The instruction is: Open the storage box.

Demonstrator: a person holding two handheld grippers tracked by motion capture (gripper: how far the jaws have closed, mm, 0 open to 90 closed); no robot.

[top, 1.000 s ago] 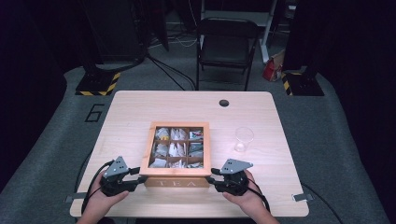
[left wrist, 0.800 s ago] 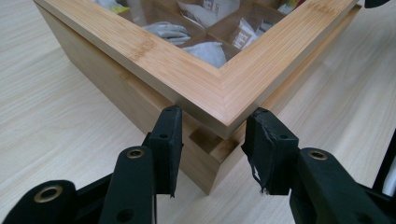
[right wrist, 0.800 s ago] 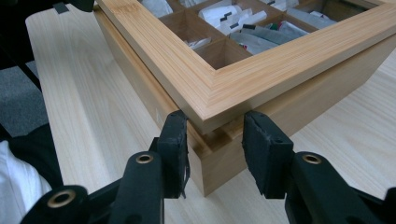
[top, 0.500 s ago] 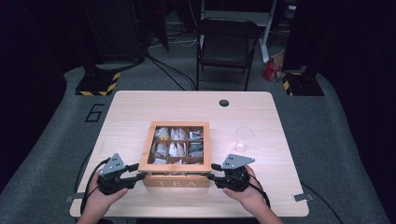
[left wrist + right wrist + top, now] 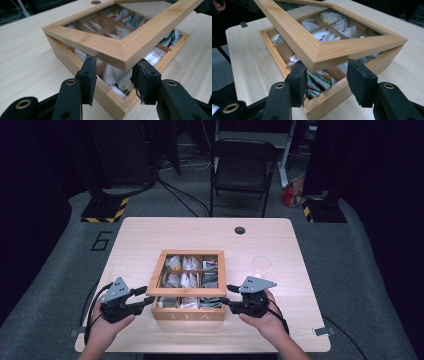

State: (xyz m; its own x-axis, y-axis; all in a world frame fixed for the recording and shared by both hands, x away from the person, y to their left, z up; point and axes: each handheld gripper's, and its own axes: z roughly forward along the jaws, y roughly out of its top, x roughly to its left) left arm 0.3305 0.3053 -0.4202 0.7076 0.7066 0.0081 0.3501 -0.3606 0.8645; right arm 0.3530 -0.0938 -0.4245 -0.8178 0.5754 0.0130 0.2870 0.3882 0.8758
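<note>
Dark studio, grey carpet, light wooden bench [image 5: 150, 235].

Left tongs [image 5: 148, 301]: jaws straddle the near left corner of the glazed wooden-framed lid [image 5: 120, 47]; gap beside each pad, grip loose, jaws just eased wider.

Square bamboo tea box [image 5: 187, 312], front marked TEA: near bench front edge, centred; lid front raised partway, hinged open at the back, sachets showing.

Right tongs [image 5: 224, 300]: same at the near right corner, slackened, jaws just widening.

Remaining, by judgement: swing lid fully back.

Clear drinking glass [image 5: 261, 266]: right of box, behind the lid's sweep.
</note>
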